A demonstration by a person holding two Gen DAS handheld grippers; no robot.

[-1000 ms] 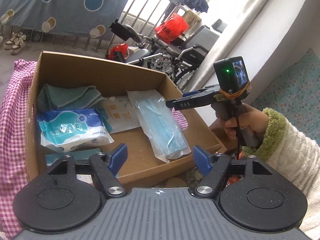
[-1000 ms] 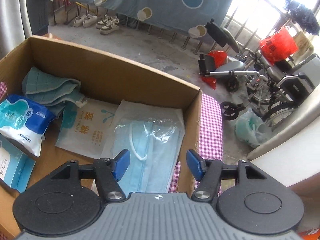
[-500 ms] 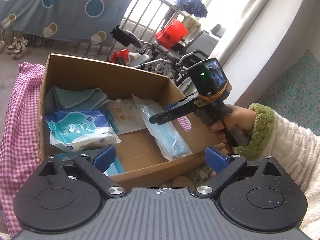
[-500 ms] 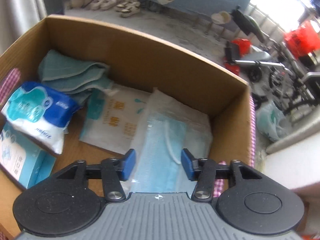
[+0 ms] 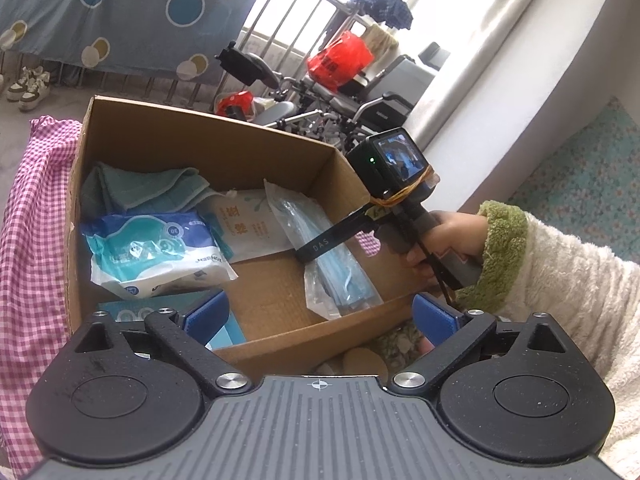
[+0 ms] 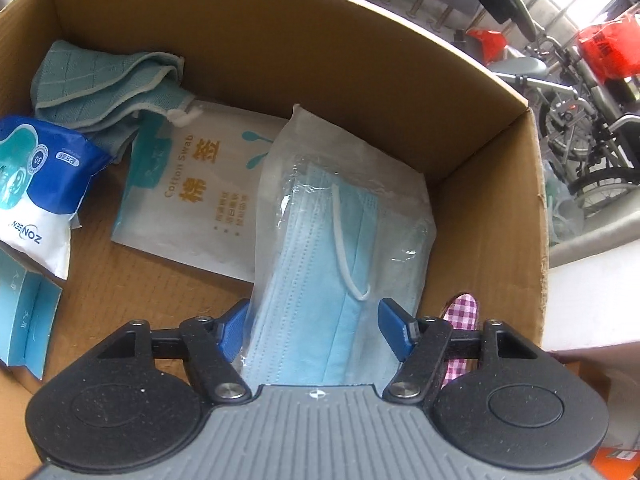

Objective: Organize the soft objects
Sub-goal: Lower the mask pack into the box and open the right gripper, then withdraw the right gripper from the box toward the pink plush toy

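You had strong daylight coming from the window (image 5: 472, 28) ahead and to the right of the left gripper (image 5: 320, 316); it blew out to plain white there, and the curtain (image 5: 492, 52) beside it lost most of its detail. The cardboard box (image 5: 208, 136) ahead of that gripper was evenly lit, its inner walls throwing only soft shadow. Through the right wrist camera, glare glinted off the clear wrapper of the mask pack (image 6: 340, 220) just ahead of the right gripper (image 6: 312, 328). Both views bent hard at the edges, so the box rim curved, and the near bodies of both grippers looked slightly soft
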